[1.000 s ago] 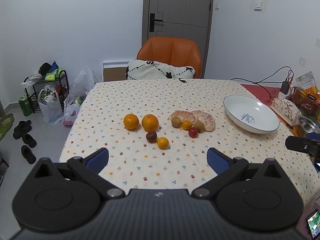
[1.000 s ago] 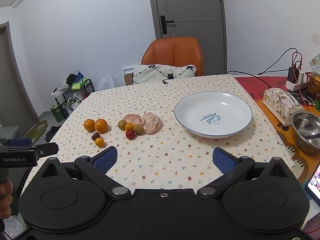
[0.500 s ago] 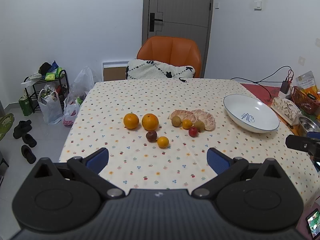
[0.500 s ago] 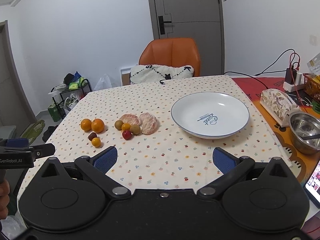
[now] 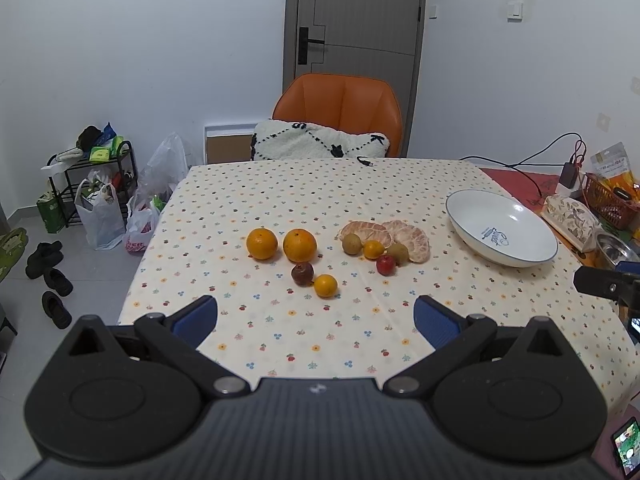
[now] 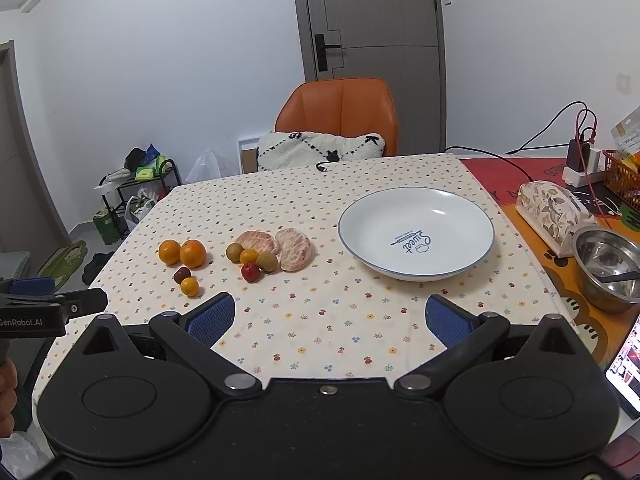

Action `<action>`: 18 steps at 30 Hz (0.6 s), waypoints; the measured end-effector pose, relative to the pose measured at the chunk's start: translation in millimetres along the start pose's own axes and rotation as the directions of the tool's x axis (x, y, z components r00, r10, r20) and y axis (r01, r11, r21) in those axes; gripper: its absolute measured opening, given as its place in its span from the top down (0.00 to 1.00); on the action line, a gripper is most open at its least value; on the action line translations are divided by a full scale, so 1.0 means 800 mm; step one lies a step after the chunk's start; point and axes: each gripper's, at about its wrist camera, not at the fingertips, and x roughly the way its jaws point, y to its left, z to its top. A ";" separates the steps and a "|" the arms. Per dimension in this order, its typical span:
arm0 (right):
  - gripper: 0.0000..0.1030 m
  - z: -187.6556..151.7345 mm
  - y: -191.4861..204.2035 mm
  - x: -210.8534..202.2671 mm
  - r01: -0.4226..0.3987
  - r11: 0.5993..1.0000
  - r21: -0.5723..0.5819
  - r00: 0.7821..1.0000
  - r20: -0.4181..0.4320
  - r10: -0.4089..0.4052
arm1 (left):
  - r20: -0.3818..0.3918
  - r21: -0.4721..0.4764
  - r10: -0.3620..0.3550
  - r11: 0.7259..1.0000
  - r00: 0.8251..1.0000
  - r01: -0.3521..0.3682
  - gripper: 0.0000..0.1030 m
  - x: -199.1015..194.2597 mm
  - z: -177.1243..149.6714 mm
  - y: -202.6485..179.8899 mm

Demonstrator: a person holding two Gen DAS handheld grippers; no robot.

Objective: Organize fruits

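Fruit lies on a dotted tablecloth (image 5: 360,196). Two oranges (image 5: 262,243) (image 5: 299,245) sit left, with a dark plum (image 5: 302,274) and a small orange fruit (image 5: 325,285) in front. Two peeled pomelo pieces (image 5: 408,234) lie to the right among two kiwis (image 5: 351,243), a small orange fruit and a red fruit (image 5: 385,265). An empty white bowl (image 6: 416,234) stands further right. My left gripper (image 5: 316,318) is open and empty, near the front edge. My right gripper (image 6: 330,316) is open and empty, in front of the bowl.
An orange chair (image 5: 340,108) with a white cushion stands behind the table. On the right are a steel bowl (image 6: 606,266), a patterned tissue box (image 6: 552,210), a basket and cables. Bags and a shelf rack (image 5: 96,184) are on the floor at left.
Both grippers have drifted slightly; the fruit and bowl sit a little differently in view. Nothing on the table has moved and both grippers stay open.
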 end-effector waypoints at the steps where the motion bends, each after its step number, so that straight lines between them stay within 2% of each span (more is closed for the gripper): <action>1: 0.00 0.000 0.000 0.000 -0.001 1.000 0.000 1.000 0.000 0.001 | -0.001 -0.001 0.000 1.000 1.000 0.000 0.00 0.000 0.000 0.000; 18: 0.00 -0.001 0.002 -0.001 0.005 1.000 -0.003 1.000 -0.002 -0.005 | -0.005 -0.002 0.003 1.000 1.000 -0.003 0.00 -0.002 0.004 0.004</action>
